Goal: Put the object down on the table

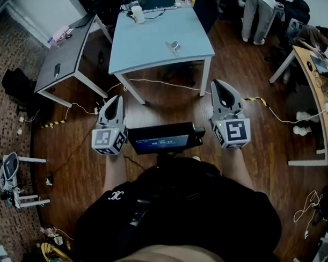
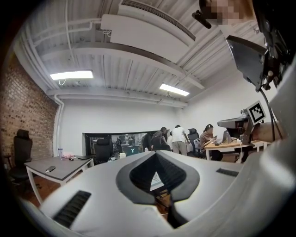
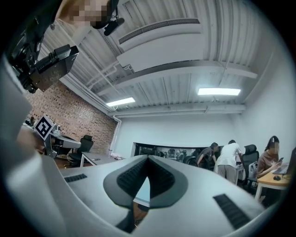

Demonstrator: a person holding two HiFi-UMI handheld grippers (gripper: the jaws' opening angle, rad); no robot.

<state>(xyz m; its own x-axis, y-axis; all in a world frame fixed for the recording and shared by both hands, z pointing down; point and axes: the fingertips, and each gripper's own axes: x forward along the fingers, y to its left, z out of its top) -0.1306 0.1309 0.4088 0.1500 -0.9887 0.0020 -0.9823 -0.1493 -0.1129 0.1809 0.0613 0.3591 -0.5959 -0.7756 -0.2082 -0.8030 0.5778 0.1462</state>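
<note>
A small metallic object [image 1: 173,46] lies on the light blue table [image 1: 156,41], toward its right front. Both grippers hang over the wooden floor, short of the table's front edge and pointing at it. In the head view my left gripper [image 1: 118,98] is near the table's front left leg, and my right gripper [image 1: 216,83] is beside its front right leg. The left gripper view shows the left gripper [image 2: 156,153] with tips together and nothing between them. The right gripper [image 3: 148,157] is shut and empty too. A sliver of the blue table [image 3: 144,192] shows through its jaws.
A white cup [image 1: 137,14] and a laptop [image 1: 155,1] stand at the blue table's far edge. A grey table [image 1: 64,54] with a phone [image 1: 57,69] is on the left. Cables [image 1: 155,82] cross the floor. People stand and sit by a wooden desk [image 1: 316,90] on the right.
</note>
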